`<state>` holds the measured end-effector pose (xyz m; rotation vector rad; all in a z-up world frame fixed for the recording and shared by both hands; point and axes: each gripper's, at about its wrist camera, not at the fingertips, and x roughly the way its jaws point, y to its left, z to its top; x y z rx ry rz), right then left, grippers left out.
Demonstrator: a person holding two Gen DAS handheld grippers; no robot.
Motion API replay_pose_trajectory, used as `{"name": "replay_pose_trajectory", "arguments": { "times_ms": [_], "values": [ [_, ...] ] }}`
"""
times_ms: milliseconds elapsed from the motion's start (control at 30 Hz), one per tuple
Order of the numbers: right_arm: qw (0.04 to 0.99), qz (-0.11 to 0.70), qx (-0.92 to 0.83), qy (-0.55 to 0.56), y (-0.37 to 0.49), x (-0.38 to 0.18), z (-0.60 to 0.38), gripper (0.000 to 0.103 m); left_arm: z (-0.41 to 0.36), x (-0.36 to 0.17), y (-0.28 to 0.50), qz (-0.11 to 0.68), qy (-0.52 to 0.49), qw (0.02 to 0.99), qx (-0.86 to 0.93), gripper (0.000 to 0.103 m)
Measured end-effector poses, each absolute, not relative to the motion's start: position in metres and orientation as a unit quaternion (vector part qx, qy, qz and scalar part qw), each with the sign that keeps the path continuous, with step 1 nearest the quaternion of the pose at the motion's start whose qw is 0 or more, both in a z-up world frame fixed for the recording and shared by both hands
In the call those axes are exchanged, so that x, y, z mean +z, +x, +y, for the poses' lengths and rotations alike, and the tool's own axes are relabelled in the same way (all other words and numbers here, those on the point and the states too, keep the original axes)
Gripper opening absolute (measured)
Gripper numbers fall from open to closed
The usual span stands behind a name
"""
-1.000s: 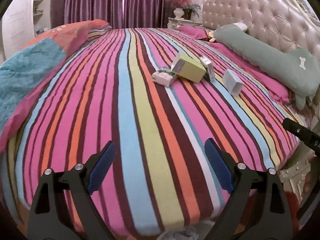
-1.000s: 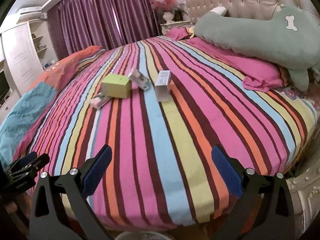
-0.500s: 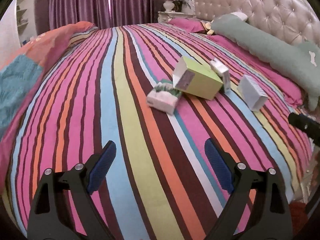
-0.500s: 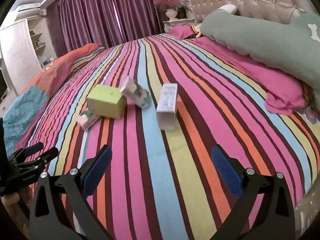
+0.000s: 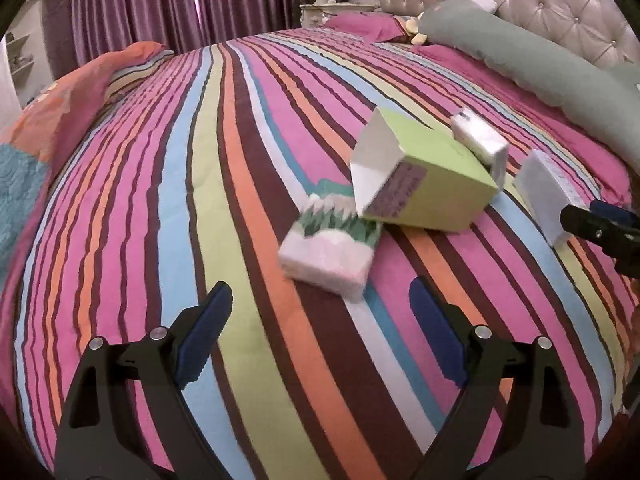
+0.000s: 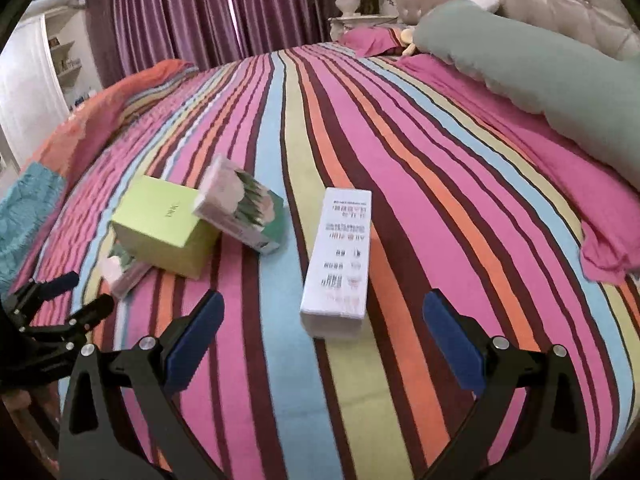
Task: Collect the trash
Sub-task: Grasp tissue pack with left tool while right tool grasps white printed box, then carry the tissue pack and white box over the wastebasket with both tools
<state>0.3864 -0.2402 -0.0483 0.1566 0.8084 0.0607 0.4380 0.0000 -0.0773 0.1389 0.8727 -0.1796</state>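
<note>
While both claws gape empty, right view alone shows white box's print (perhaps barcodes).

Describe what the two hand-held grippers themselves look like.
Both look alike. The left hand-held gripper and the right hand-held gripper each have two black plastic fingers with triangular cut-outs, silver screws at the joints, and ribbed dark blue pads on the inner faces. No cables or sleeves show.

On the bed, a pack apparently leans on the cube box, left of the long box.
</note>
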Motion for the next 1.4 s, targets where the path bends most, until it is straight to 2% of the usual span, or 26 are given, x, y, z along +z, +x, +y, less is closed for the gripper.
{"name": "replay_pose_trajectory", "arguments": {
  "times_ms": [233,300,433,500,633,667,700,733,767,1133,1400],
  "values": [
    [0.905,0.417,0.034,0.071,0.409,-0.059,-0.241,0.094,-0.003,-0.085,0.467,0.434,0.081,0.893,-0.082,0.088],
    [0.905,0.420,0.036,0.062,0.413,-0.061,-0.238,0.090,-0.005,-0.087,0.470,0.436,0.087,0.892,-0.083,0.088],
    [0.894,0.441,0.043,0.071,0.422,-0.069,-0.239,0.060,-0.010,-0.092,0.478,0.441,0.097,0.889,-0.082,0.088],
    [0.890,0.448,0.042,0.076,0.425,-0.071,-0.241,0.056,-0.012,-0.094,0.481,0.443,0.104,0.887,-0.079,0.088],
    [0.889,0.449,0.049,0.074,0.428,-0.069,-0.243,0.040,-0.015,-0.097,0.488,0.448,0.109,0.884,-0.070,0.086],
    [0.888,0.451,0.050,0.076,0.427,-0.069,-0.244,0.038,-0.015,-0.097,0.490,0.452,0.102,0.883,-0.071,0.081],
    [0.887,0.453,0.052,0.077,0.428,-0.069,-0.245,0.037,-0.014,-0.098,0.491,0.456,0.092,0.882,-0.075,0.060],
    [0.886,0.454,0.053,0.079,0.428,-0.068,-0.246,0.034,-0.012,-0.098,0.492,0.460,0.077,0.881,-0.076,0.050],
    [0.886,0.454,0.054,0.081,0.428,-0.068,-0.248,0.031,-0.011,-0.097,0.493,0.462,0.070,0.881,-0.070,0.050],
    [0.885,0.450,0.082,0.085,0.416,-0.065,-0.239,0.029,0.009,-0.098,0.471,0.459,0.031,0.887,-0.034,0.047],
    [0.887,0.441,0.094,0.095,0.395,-0.055,-0.237,0.029,0.044,-0.095,0.425,0.453,0.005,0.891,-0.013,0.047]
  ]
}}
